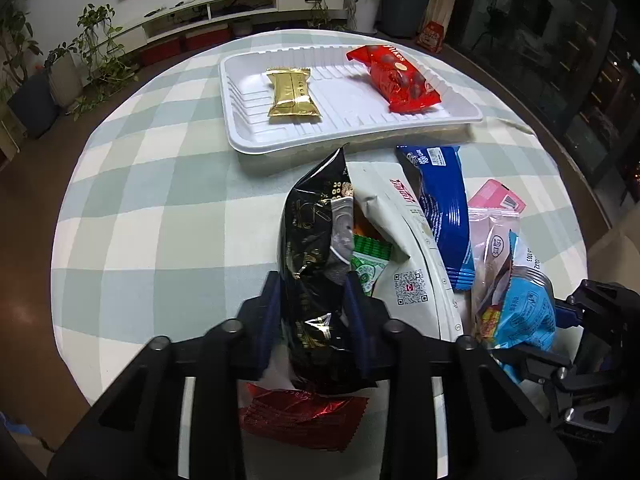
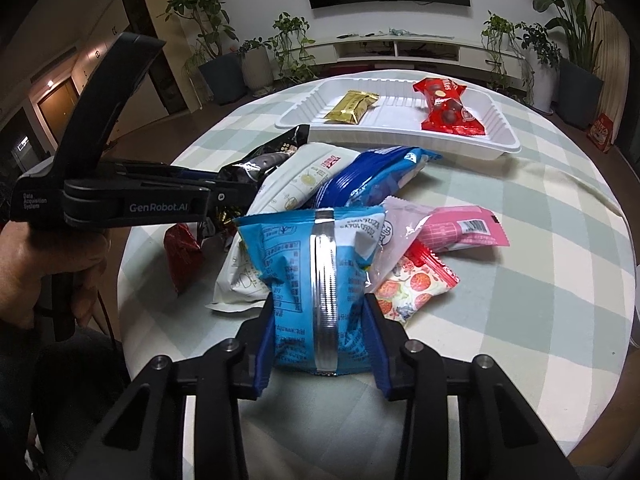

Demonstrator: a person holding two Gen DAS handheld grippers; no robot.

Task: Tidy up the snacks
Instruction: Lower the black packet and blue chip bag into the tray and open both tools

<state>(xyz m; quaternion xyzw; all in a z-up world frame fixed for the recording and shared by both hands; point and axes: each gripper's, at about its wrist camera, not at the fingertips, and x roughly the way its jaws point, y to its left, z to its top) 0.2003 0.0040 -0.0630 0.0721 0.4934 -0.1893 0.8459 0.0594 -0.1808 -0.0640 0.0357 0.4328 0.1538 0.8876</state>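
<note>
**Q:** Black foil between the fingers, is that what the left claw has?

**A:** Yes. The left gripper point(image 1: 312, 300) is clamped on a black snack bag point(image 1: 316, 248) with gold print; its blue pads press the bag's sides and the bag stands up ahead of the fingers. A crinkled dark red packet point(image 1: 300, 416) lies directly under this claw.

**Q:** And the right claw?

**A:** The right gripper point(image 2: 320, 320) is closed around a light blue snack bag point(image 2: 316, 272), back seam facing the camera, one finger on each side.

**Q:** What sits around them?

**A:** Just right of the left claw is a white pouch point(image 1: 408, 248) with a QR code, touching the black bag, with a green sachet point(image 1: 370, 258) tucked between them. Beyond that is a dark blue packet point(image 1: 444, 208), then a pink packet point(image 1: 496, 198). Beside the right claw's right finger lies a strawberry-print sachet point(image 2: 416, 284).

**Q:** Where is the tray?

**A:** Ahead of both claws, past the pile, on the checked tablecloth point(image 1: 160, 208). The white tray point(image 1: 352, 136) holds a gold packet point(image 1: 292, 94) and a red chocolate bag point(image 1: 400, 80), well apart from each other.
</note>
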